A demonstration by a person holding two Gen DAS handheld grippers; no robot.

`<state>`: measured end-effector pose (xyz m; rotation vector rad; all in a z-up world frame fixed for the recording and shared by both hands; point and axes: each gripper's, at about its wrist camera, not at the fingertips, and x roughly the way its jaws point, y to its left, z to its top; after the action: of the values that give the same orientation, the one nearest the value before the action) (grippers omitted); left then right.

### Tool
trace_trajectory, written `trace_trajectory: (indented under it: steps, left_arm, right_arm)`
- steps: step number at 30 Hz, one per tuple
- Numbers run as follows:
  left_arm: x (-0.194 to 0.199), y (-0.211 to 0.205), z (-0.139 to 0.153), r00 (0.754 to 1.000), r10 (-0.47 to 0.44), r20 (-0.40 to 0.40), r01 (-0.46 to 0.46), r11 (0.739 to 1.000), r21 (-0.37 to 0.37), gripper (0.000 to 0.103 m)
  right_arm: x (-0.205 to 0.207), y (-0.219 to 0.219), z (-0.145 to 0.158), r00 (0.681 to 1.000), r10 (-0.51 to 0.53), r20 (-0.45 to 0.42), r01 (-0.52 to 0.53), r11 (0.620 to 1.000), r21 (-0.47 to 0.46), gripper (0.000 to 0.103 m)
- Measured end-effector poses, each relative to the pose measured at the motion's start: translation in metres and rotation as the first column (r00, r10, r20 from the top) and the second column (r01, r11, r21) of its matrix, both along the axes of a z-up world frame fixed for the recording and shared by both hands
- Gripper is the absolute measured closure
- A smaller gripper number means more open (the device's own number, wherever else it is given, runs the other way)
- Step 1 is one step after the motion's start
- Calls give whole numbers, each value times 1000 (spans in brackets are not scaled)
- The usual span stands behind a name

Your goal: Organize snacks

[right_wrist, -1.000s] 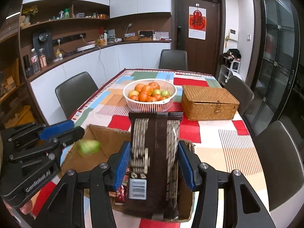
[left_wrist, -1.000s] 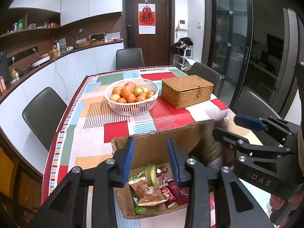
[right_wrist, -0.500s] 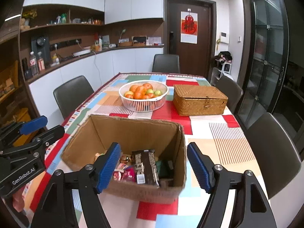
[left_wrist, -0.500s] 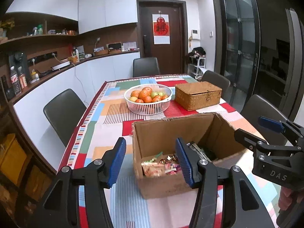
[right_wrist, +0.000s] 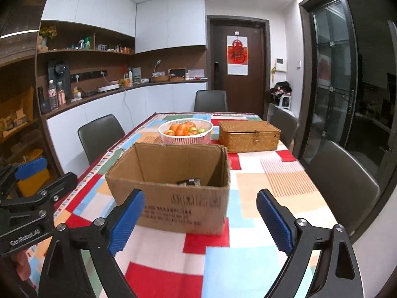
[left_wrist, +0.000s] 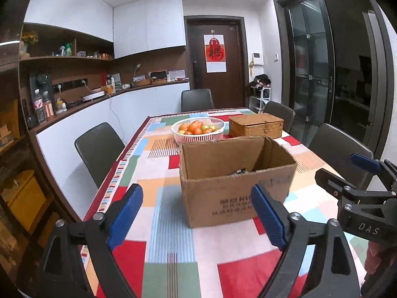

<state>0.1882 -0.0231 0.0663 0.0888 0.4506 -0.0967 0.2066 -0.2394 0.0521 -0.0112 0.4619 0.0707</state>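
Cardboard box (left_wrist: 238,181): on desk (left_wrist: 158,223), ahead of both grippers, snacks barely visible inside. Left gripper (left_wrist: 196,216) and right gripper (right_wrist: 198,219): jaws opening, spread wide, empty. Advice: locate remaining loose snacks before approaching; none visible here.

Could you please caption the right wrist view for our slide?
Open, empty right hand-held gripper facing a cardboard box on the patchwork tablecloth.

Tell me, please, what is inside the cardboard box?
Inside the cardboard box, only a dark packet peeks above the front wall; that wall hides anything lower down.
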Motion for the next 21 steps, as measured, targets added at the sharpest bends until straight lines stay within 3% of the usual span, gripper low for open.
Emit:
trace_trajectory:
  steps: [4,21]
  left_arm:
    - [-23,3,-4,1000,14,17,-13,1000,-17,3]
    - [-69,4,-18,999,28,41,-27,999,-26,0]
  right_arm:
    - [-22,-2,-5,1000,-23,9,23,1000,-10,8]
    - [-78,-8,-19,998,-64,28,64,998,5,8]
